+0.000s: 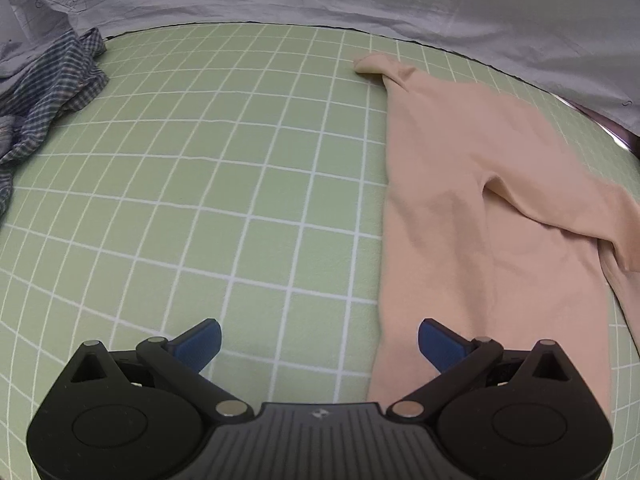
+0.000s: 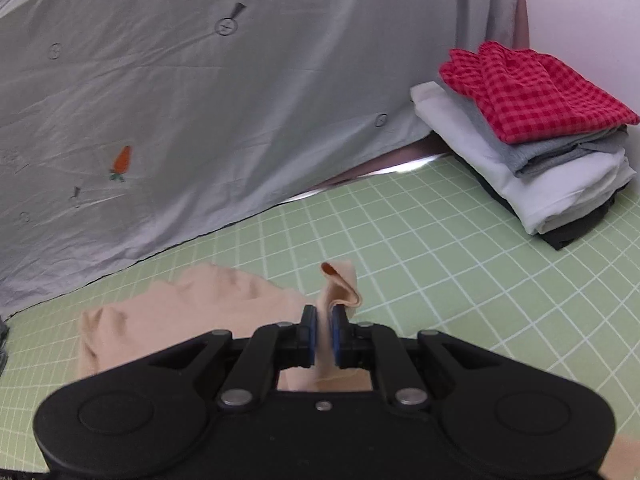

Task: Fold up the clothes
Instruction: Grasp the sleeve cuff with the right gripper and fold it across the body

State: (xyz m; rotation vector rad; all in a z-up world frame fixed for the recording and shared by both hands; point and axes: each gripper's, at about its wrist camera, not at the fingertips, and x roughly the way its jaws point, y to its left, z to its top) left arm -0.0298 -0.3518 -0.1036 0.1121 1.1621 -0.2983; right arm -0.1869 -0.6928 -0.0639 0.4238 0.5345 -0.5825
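Note:
A peach long-sleeved garment [image 1: 472,208] lies spread on the green grid mat [image 1: 224,184], on the right of the left wrist view, one sleeve folded across its body. My left gripper [image 1: 320,344] is open and empty, low over the mat just left of the garment's near edge. In the right wrist view my right gripper [image 2: 324,332] is shut on a sleeve cuff [image 2: 340,284] of the peach garment [image 2: 192,312] and holds it lifted above the mat [image 2: 460,280]; the rest of the garment lies behind and left of the fingers.
A crumpled blue checked garment [image 1: 44,96] lies at the mat's far left. A stack of folded clothes [image 2: 532,148], red checked on top, stands at the far right. A grey sheet [image 2: 200,100] hangs along the mat's far edge.

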